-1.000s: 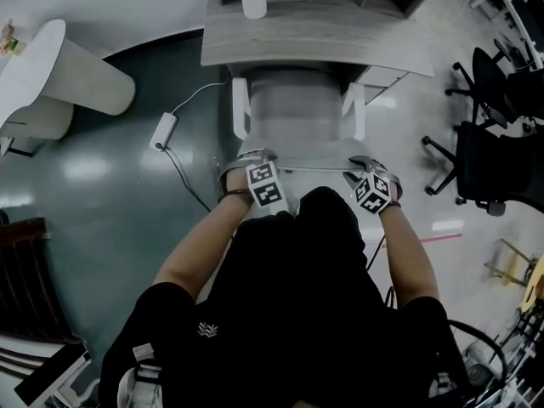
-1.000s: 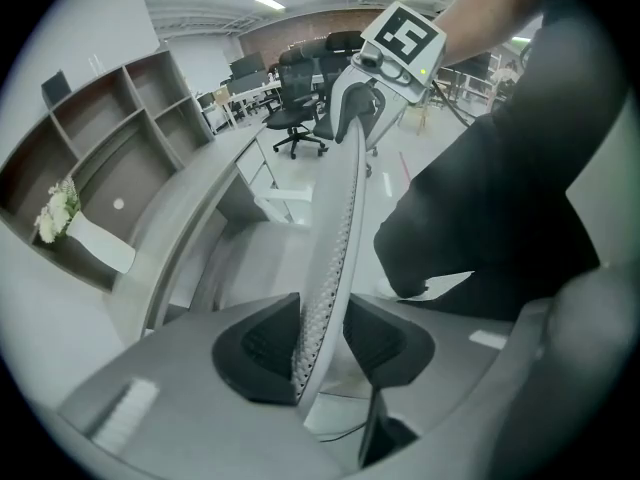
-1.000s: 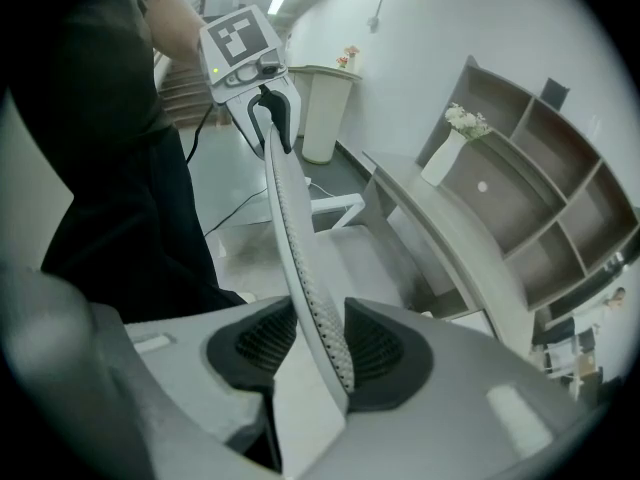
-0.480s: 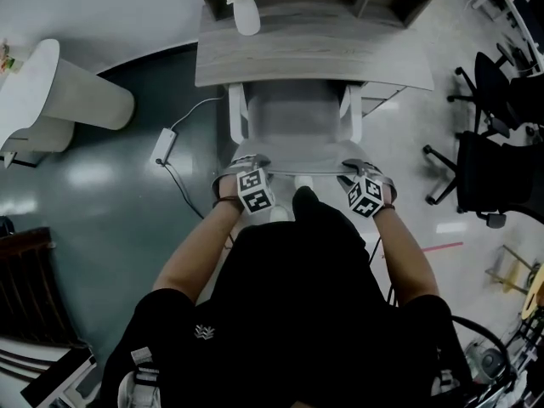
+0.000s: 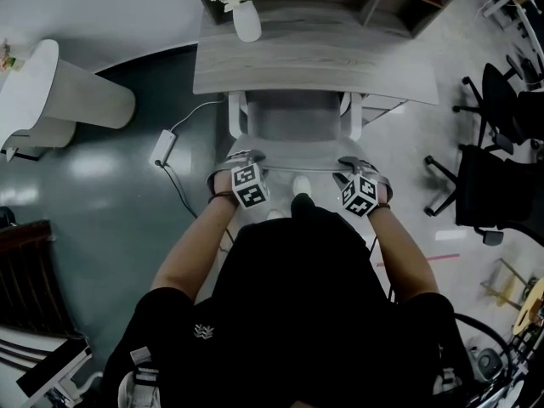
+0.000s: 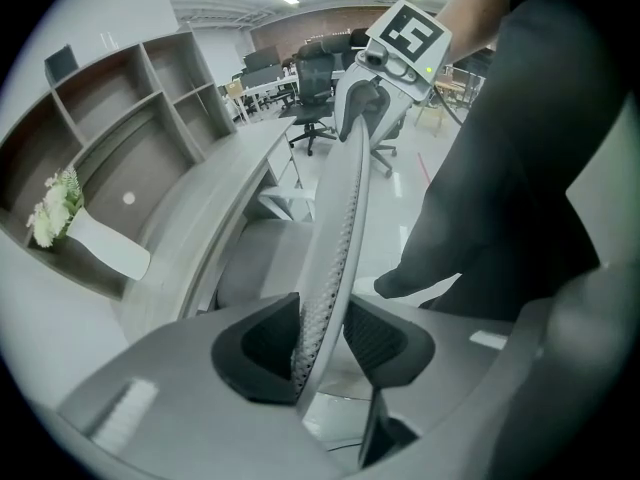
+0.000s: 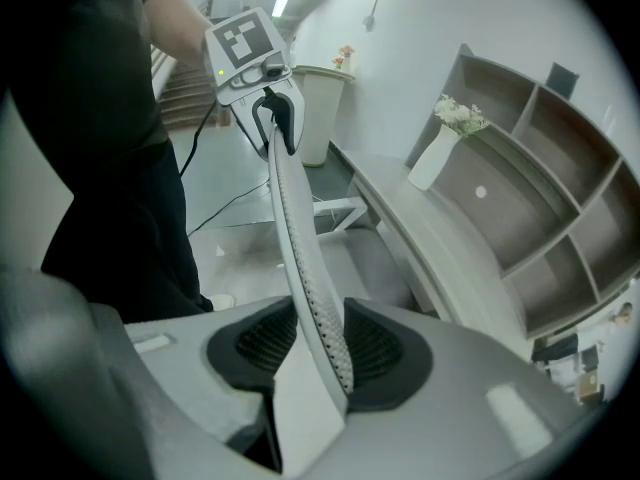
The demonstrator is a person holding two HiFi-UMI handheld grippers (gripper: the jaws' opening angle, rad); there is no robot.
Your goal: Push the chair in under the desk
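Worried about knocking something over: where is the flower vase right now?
In the head view the white vase stands on the desk, back left, beyond the chair.

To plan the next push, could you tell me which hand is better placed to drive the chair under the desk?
Neither alone: the left tool and the right tool each clamp the chair's backrest at opposite ends, so push evenly with both toward the desk.
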